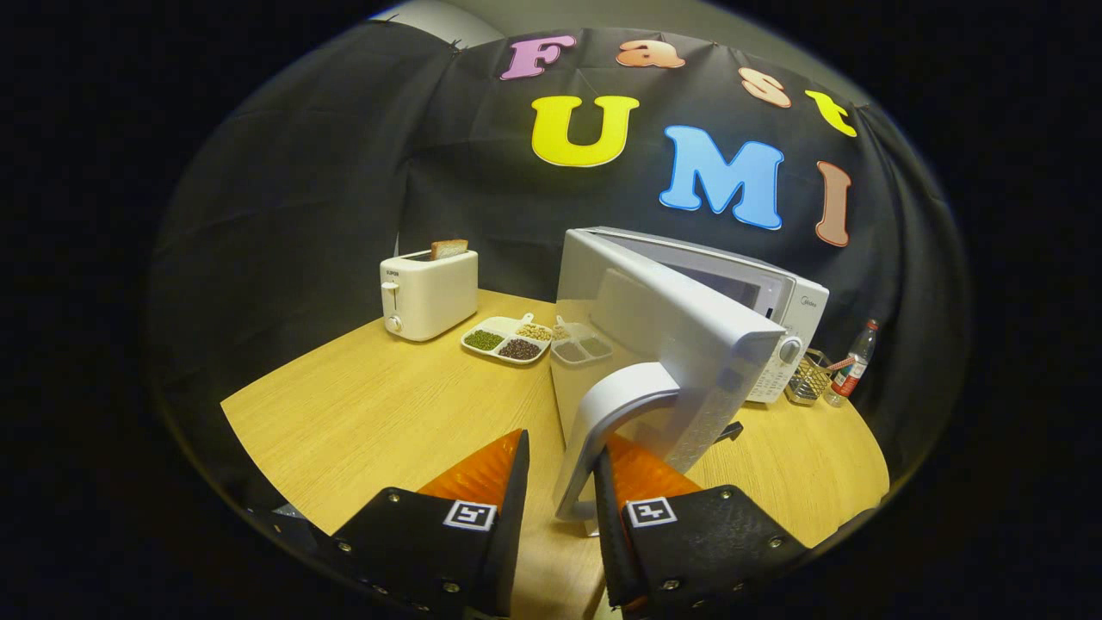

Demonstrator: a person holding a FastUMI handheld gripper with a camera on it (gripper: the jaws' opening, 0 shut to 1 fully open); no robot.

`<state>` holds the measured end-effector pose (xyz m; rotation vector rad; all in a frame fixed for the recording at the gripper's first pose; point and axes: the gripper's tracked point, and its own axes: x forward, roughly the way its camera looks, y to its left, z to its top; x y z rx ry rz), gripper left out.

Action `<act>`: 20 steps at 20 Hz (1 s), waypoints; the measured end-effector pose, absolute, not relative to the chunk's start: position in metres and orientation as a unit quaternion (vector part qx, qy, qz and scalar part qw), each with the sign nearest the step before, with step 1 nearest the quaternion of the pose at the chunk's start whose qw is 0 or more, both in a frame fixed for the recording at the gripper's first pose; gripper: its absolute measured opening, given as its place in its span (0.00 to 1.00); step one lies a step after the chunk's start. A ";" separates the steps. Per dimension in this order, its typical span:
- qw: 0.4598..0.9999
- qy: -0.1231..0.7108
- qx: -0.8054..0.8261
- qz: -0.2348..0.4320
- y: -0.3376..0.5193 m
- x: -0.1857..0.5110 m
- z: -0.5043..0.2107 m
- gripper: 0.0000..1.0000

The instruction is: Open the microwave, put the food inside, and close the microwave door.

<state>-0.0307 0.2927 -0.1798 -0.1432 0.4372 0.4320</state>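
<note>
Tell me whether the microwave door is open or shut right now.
Open. The microwave door is swung out from the microwave, its handle between the fingers of the open gripper.

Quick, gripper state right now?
Gripper: open, fingers straddling the microwave door handle; the right finger is at the handle, the left stands clear. Door partly open.

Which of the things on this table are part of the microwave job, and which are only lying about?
Part of the job:
- microwave, door swung partly open
- door handle, between the fingers of the gripper, which are open

Only lying about:
- toaster with a slice of bread
- divided dish of beans
- wire basket
- bottle
</note>
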 end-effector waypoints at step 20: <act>0.911 0.157 -0.042 0.379 0.376 -0.116 -0.103 0.45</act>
